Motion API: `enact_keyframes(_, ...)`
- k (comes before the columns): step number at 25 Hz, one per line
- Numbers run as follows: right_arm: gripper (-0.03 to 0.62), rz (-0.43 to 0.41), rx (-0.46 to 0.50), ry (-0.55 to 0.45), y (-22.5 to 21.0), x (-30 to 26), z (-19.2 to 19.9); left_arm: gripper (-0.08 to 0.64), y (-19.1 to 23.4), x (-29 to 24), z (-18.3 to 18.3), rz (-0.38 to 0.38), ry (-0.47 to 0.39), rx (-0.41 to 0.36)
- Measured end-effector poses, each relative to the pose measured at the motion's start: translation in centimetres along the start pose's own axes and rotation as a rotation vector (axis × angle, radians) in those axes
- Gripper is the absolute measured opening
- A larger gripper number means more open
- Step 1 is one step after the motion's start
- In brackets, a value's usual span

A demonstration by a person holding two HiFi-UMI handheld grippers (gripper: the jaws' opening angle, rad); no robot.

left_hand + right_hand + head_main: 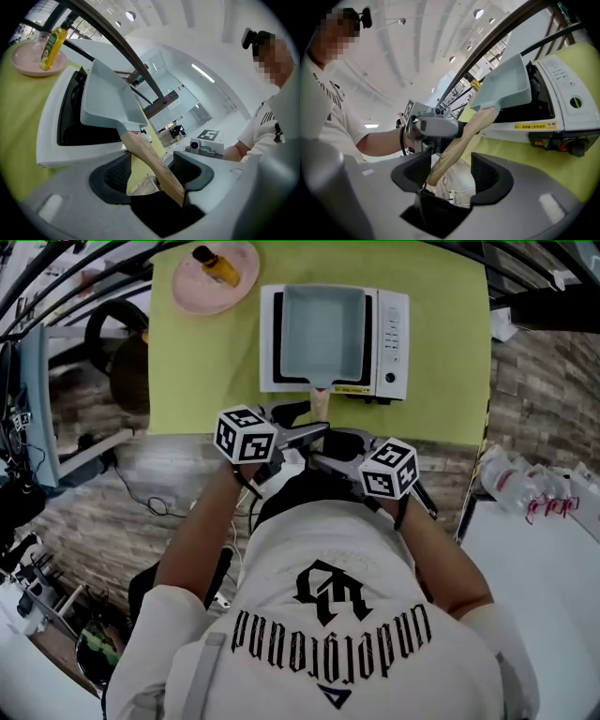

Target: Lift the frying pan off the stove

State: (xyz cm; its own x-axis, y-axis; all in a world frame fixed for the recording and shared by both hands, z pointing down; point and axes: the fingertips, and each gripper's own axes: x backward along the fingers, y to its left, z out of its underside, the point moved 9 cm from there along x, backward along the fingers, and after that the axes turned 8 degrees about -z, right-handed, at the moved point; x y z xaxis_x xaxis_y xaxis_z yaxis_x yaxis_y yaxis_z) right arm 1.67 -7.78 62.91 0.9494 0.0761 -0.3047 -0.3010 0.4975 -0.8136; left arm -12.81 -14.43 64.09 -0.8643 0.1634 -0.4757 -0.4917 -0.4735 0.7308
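Head view: white shirt (328, 615) closest, then left gripper (305, 435) and right gripper (328, 457) meeting at the bench's (450, 381) near edge. The frying pan (322, 334) sits on the stove (389, 334), mid-bench. Left gripper view: jaws wide, wooden handle (150, 159) between them, ungripped. Right gripper view: jaws likewise released around it.

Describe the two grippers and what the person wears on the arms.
The left gripper and right gripper both have grey bodies with black, ribbed, cupped jaw pads. Each carries a white cube printed with black square markers. The person wears a white short-sleeved T-shirt with black lettering.
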Motion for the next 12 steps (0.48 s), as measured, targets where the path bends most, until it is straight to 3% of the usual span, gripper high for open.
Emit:
enact_keyframes(6, 0.272, -0.077, -0.063, -0.008, -0.8, -1.5, 0.0, 0.298, 1.1, -1.6, 0.4, 0.088, 0.01, 0.095)
enact_keyframes(12, 0.264, -0.158, -0.093, 0.018, -1.1, -2.9, 0.1, 0.296, 1.6, -3.0, 0.4, 0.15, 0.019, 0.144)
